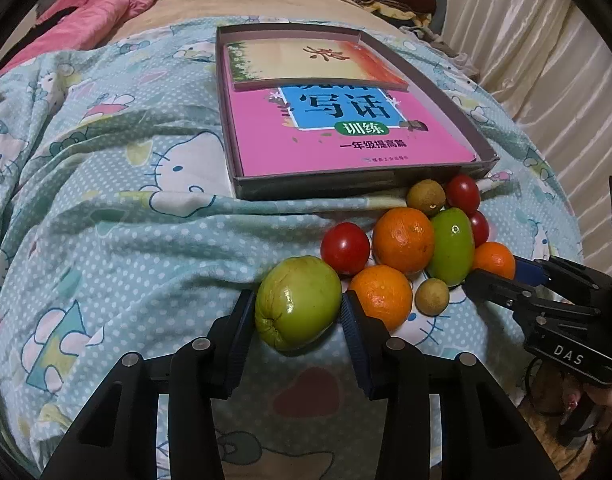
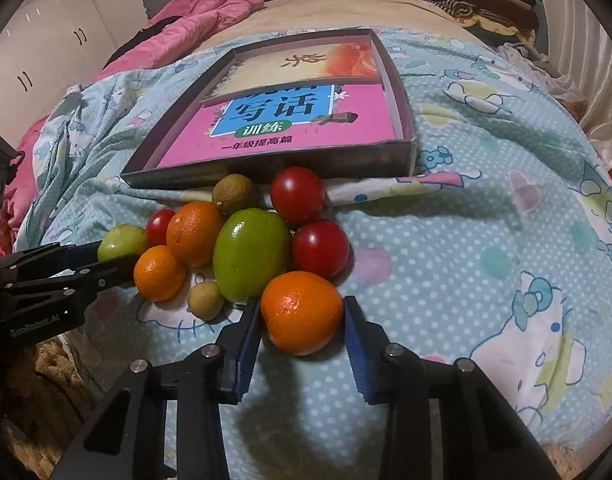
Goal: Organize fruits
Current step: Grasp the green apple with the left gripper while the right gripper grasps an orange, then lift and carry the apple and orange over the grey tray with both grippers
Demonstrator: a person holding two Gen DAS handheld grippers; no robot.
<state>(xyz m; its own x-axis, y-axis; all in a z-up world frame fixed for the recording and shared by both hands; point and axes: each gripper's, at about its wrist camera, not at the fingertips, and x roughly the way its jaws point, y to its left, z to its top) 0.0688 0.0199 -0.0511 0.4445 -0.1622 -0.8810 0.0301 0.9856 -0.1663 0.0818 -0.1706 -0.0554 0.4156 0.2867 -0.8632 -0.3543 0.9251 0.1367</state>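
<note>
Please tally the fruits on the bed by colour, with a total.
Round orange fruits: 3
Smooth green fruits: 2
Round red tomatoes: 3
Small brownish round fruits: 2
Total: 10

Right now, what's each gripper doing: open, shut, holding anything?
Left gripper: shut on the green fruit, pads against both its sides.
Right gripper: shut on the orange, pads against both its sides.
</note>
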